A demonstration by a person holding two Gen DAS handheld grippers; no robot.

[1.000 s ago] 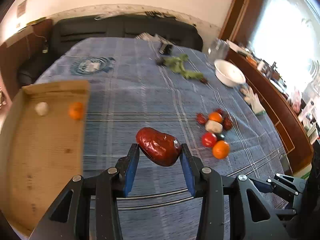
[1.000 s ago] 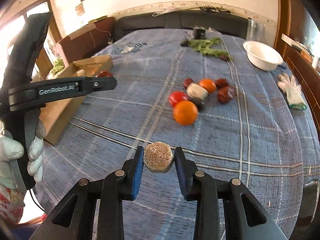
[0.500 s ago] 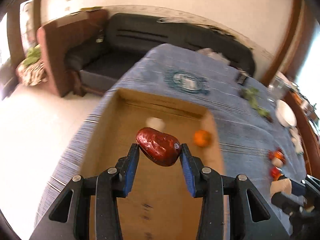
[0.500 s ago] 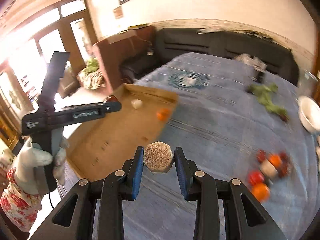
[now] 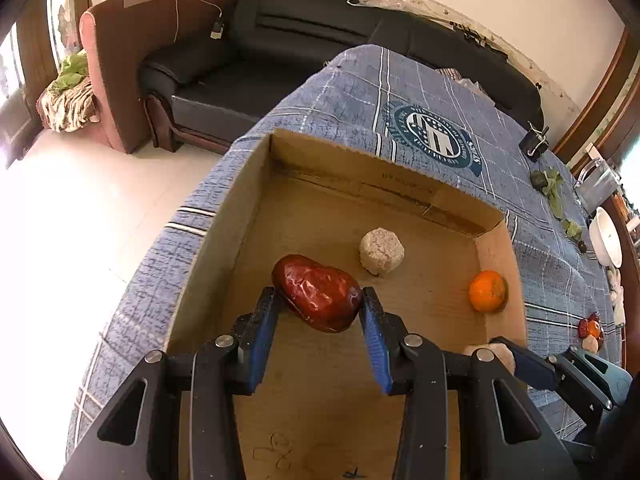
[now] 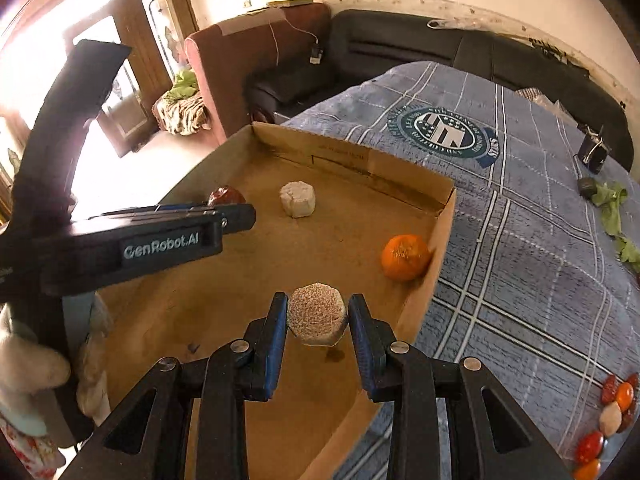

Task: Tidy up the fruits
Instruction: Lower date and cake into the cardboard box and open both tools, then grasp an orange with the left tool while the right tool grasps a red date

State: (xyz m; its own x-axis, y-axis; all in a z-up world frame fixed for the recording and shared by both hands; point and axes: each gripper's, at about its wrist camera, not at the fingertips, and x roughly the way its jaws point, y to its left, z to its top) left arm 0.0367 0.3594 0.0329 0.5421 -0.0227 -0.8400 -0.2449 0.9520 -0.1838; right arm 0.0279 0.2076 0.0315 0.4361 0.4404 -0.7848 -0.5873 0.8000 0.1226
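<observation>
A blue plaid tablecloth (image 5: pixel 440 92) is covering the table, and a shallow cardboard box (image 5: pixel 384 184) is lying on its left part. Inside the box, an orange (image 5: pixel 488 291) is sitting against the right wall, a pale round fruit (image 5: pixel 381 252) farther left. Above the box floor, the left gripper (image 5: pixel 320 312) is clamping a glossy red fruit (image 5: pixel 316 298) — the right gripper (image 6: pixel 318 320) is pinching a speckled beige fruit (image 6: pixel 317 314).
</observation>
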